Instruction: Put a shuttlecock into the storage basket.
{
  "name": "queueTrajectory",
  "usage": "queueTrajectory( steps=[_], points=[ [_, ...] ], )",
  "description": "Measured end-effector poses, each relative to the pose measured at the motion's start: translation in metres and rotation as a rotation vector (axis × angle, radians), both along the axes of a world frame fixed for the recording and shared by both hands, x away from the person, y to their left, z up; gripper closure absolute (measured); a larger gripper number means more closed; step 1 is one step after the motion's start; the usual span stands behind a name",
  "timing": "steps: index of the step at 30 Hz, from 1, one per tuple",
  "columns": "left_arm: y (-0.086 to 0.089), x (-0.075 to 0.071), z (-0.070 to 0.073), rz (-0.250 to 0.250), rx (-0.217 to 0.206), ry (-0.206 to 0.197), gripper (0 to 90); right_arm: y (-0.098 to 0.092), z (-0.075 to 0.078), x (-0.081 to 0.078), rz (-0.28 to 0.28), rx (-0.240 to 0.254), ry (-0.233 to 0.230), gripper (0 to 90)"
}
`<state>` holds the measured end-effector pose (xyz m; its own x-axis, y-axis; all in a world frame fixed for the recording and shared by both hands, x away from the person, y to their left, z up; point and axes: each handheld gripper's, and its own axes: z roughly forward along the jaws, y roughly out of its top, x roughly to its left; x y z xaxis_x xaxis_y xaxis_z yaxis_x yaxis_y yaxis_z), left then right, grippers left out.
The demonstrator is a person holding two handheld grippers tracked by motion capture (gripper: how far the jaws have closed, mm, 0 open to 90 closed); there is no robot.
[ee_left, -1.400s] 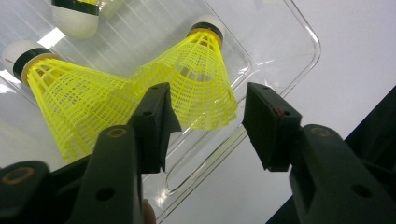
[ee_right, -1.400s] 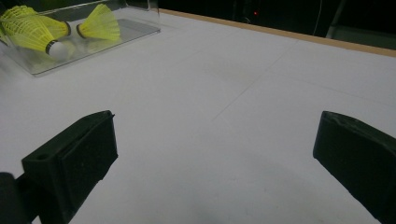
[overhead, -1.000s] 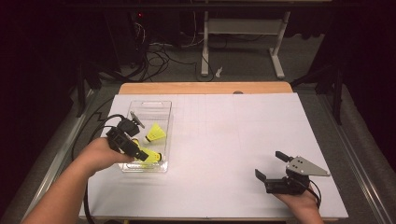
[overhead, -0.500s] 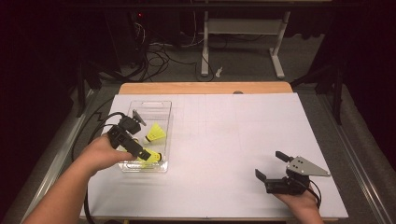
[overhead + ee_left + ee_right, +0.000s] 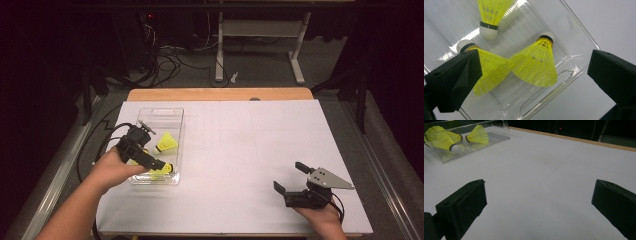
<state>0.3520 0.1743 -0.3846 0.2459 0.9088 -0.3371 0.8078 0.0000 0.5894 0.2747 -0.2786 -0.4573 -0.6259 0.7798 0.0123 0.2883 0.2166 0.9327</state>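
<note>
The shuttlecocks lie in the clear tray at the left of the table, two near ones with skirts touching. Judging from this, lifting out carelessly could snag a mesh skirt and drag one over the rim. The left tongs have just been opening, now wide and released above them, gripping nothing. The right tongs rest wide, empty, near right.

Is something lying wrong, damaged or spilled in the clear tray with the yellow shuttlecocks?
Nothing stands out. Three yellow shuttlecocks lie on their sides inside the clear tray, two with skirts touching; none is outside or visibly crushed. The left tongs hang open above them, and the right tongs sit open over the white table.
</note>
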Motion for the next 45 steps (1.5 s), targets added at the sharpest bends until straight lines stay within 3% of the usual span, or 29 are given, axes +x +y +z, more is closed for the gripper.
queueTrajectory(
  steps=[2,4,10,11,12,13,17,20,23,24,34,36,45],
  points=[
    [0.003,-0.002,-0.002,0.002,-0.046,-0.007,0.6,0.000,0.000,0.000,-0.001,0.000,-0.002,0.4],
    [0.005,-0.004,-0.006,0.003,-0.055,-0.039,0.4,0.000,0.000,0.000,-0.001,0.000,-0.001,0.4],
    [0.018,-0.015,-0.015,0.034,-0.140,-0.132,0.4,0.000,0.000,-0.001,-0.002,0.000,-0.004,0.4],
    [0.016,-0.014,-0.018,0.081,-0.190,-0.185,0.4,0.000,0.000,-0.001,-0.002,0.000,-0.004,0.4],
    [0.020,-0.018,-0.017,0.046,-0.167,-0.167,0.5,0.000,0.000,-0.001,-0.002,0.000,-0.005,0.4],
    [0.022,-0.021,-0.020,0.046,-0.184,-0.175,0.6,0.000,0.000,-0.001,-0.002,0.000,-0.005,0.4],
    [0.023,-0.028,-0.027,0.039,-0.206,-0.228,0.5,0.000,0.000,-0.001,-0.007,0.001,-0.008,0.4],
    [0.023,-0.032,-0.029,0.054,-0.250,-0.271,0.7,0.000,0.000,-0.001,-0.010,0.003,-0.007,0.4],
    [0.024,-0.035,-0.033,0.056,-0.252,-0.321,0.6,0.000,0.000,-0.001,-0.013,0.002,-0.005,0.4],
    [0.025,-0.036,-0.033,0.053,-0.273,-0.334,0.6,-0.001,-0.001,-0.001,-0.014,0.002,-0.004,0.4],
    [0.028,-0.052,-0.035,0.052,-0.386,-0.414,0.2,-0.001,0.000,-0.001,-0.027,0.009,-0.003,0.4],
    [0.027,-0.055,-0.036,0.038,-0.373,-0.424,0.2,-0.002,0.000,-0.001,-0.027,0.011,-0.006,0.4],
    [0.028,-0.070,-0.035,0.011,-0.439,-0.471,0.2,-0.002,0.003,-0.003,-0.033,0.026,-0.020,0.4]
  ],
)
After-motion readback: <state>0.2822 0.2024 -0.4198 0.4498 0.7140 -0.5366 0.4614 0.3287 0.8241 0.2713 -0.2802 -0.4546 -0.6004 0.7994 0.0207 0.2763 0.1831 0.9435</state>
